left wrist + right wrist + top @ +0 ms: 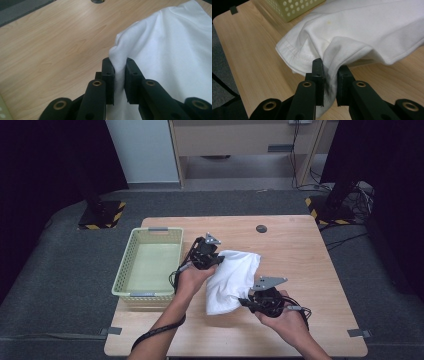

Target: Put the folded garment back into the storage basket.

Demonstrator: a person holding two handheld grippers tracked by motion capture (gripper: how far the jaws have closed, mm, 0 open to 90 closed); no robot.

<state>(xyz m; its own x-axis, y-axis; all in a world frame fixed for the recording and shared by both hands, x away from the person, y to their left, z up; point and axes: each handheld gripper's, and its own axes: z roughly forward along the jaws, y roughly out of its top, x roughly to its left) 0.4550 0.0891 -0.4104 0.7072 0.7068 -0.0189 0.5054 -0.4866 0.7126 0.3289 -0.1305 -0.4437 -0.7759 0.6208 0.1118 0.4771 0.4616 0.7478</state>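
From the high view I've got the whole layout: the left hand-held gripper (pixel 216 261) and the right hand-held gripper (pixel 246 301) sit at opposite ends of a white cloth (pixel 234 280), which hangs between them over the middle of the wooden tabletop (pixel 295 260). Just outside my left hand-held gripper stands a pale yellow perforated basket (pixel 148 263), and beyond the cloth's far edge there's a small dark round disc (pixel 261 228) in the tabletop. None of the fine grip detail reads from up here.

Switching to the left gripper view, that's where the grip shows. The left hand-held gripper (pixel 119 75) has its jaws drawn close together, clamped on a bunched fold of the cloth (pixel 170 50); the fabric rises out of the jaws and spreads away to the right of them. Bare wood lies ahead and to the left.

The right gripper view gives me what the others don't: a stitched hem (pixel 292 53) curling just left of the jaws, and a faint yellowish spot (pixel 328 23) on the fabric ahead. The right hand-held gripper (pixel 330 77) is likewise clamped on a pinch of cloth, the jaws nearly together with a grey-shadowed fold between them. The basket's dotted wall (pixel 292 7) sits beyond the cloth, up and to the left.
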